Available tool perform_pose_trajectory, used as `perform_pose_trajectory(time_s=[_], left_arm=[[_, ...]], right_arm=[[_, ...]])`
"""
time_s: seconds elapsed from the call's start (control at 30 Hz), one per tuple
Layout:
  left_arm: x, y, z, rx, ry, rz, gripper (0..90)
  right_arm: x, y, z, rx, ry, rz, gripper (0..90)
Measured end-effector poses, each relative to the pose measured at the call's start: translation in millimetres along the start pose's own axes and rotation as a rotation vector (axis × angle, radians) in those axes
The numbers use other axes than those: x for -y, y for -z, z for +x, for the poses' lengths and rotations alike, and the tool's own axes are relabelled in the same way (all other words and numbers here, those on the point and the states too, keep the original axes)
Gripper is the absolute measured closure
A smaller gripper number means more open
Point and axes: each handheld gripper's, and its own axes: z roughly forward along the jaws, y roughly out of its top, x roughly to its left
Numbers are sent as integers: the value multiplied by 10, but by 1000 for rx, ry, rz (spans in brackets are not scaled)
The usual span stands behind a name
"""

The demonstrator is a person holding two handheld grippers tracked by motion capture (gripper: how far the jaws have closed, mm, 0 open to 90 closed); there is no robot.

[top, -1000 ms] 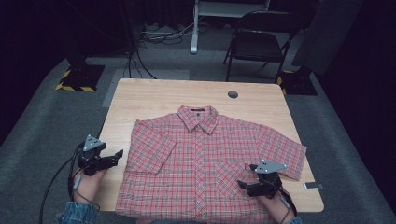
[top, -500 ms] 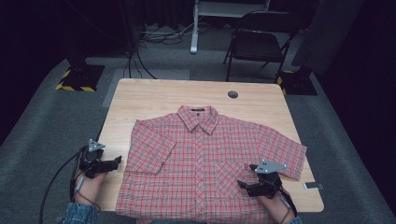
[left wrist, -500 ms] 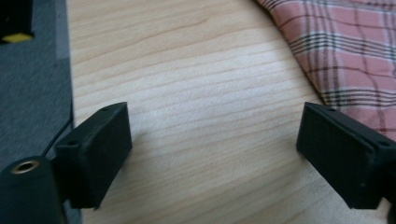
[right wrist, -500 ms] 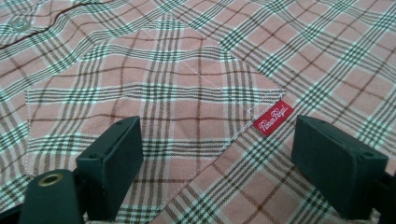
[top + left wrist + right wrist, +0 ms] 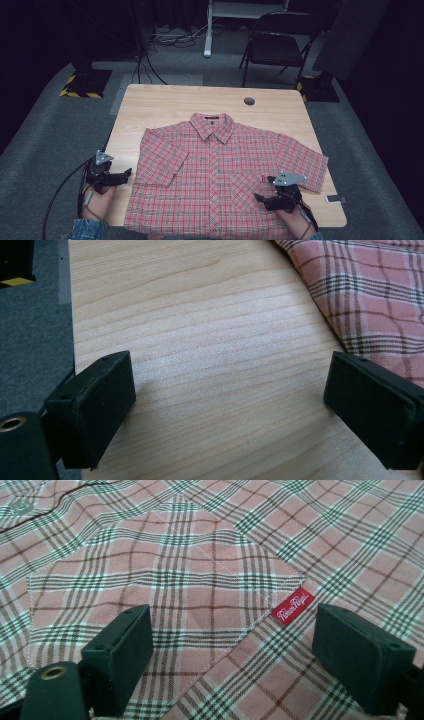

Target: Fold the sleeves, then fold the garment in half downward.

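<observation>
A red plaid short-sleeved shirt [image 5: 220,170] lies flat, buttoned and face up on the wooden table [image 5: 175,105]. My left gripper [image 5: 127,173] rests at the table's left edge, just beside the shirt's left sleeve [image 5: 370,295]. Its jaws have just been opening and stand wide over bare wood, with nothing between them [image 5: 230,410]. My right gripper [image 5: 259,198] hovers low over the shirt's chest pocket [image 5: 165,595], open, with the small red label [image 5: 293,606] lying between its jaws. Neither gripper pinches the cloth.
A round cable hole [image 5: 249,101] is in the table's far right. A small white tag [image 5: 335,199] lies near the right front corner. Beyond the table stand a folding chair [image 5: 275,47] and stand bases on grey carpet.
My left gripper has slid a little left and toward me, off the sleeve's edge, and its jaws have spread. The right gripper and the shirt have stayed put.
</observation>
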Motion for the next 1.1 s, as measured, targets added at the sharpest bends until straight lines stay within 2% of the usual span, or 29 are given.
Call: perform_pose_trajectory(time_s=[0.33,0.57,0.73,1.1], left_arm=[[6,6,-11,-5,2,-1,68],[10,9,-15,-5,3,-3,72],[10,9,-14,-4,3,-4,74],[11,10,-16,-4,2,-4,76]], right_arm=[[0,1,0,-1,0,0,166],[-3,-7,0,7,-4,8,120],[-4,-10,2,-10,4,19,86],[-57,2,-47,-33,4,26,93]])
